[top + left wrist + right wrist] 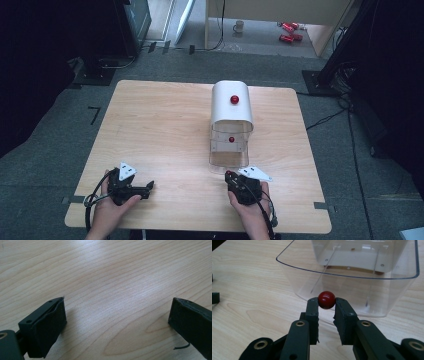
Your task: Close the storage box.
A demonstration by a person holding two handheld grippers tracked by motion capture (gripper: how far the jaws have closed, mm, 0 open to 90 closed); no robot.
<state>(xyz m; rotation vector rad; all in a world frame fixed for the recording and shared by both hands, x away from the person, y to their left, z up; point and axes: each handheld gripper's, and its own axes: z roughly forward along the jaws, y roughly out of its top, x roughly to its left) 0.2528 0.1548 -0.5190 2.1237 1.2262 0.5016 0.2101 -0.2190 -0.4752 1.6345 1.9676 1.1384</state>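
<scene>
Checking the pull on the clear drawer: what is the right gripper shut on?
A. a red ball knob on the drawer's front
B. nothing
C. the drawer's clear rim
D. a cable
A: in the right gripper view the right gripper pinches the red knob on the front of the clear drawer.

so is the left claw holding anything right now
No, the left claw stands wide open over bare wooden table, with nothing between its two black jaws.
</scene>
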